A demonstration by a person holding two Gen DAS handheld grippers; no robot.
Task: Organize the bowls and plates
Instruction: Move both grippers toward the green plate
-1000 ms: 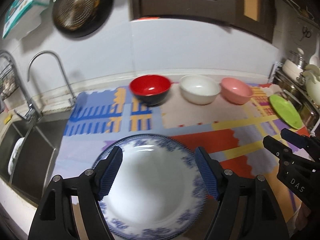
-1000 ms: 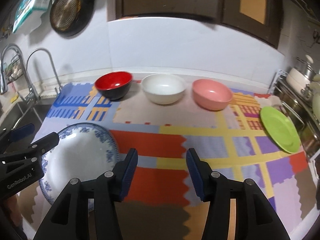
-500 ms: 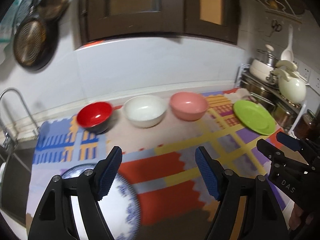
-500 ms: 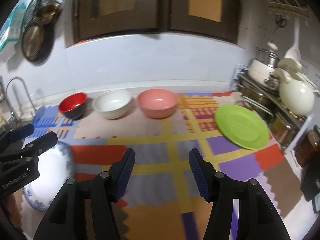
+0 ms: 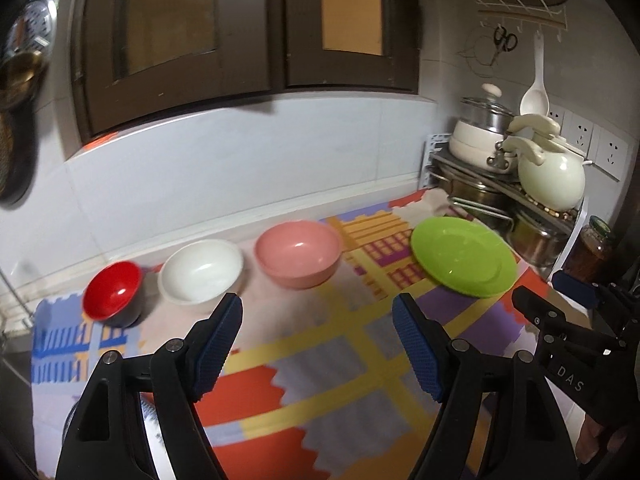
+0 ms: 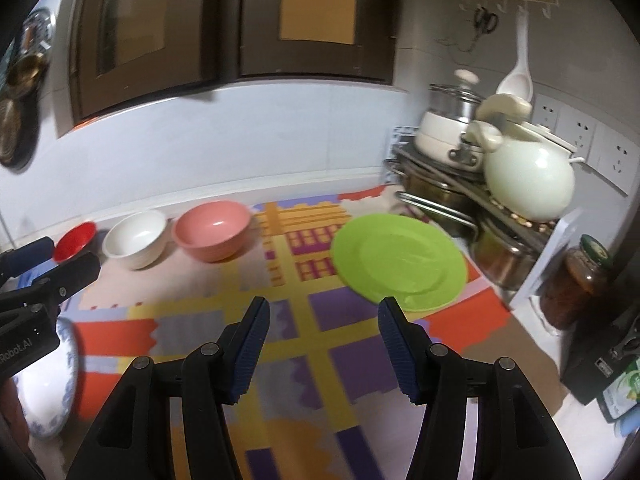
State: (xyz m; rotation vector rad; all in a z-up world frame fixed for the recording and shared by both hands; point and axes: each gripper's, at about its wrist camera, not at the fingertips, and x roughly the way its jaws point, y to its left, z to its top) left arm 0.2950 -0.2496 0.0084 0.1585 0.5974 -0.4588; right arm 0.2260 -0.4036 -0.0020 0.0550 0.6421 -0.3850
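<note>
Both views are swinging right along the counter, away from the blue-and-white plate [image 6: 48, 384]. A second ago that plate sat squarely between the left gripper's [image 5: 316, 344] open jaws; now only a sliver of it shows at the bottom left corner of the left view, and nothing lies between those jaws but patterned mat [image 5: 320, 360]. From the right gripper [image 6: 324, 344] the plate has slipped to the far left edge, partly behind the left gripper. The green plate [image 6: 400, 262] has come from the far right edge to just ahead of the right gripper, whose jaws stand a touch wider.
</note>
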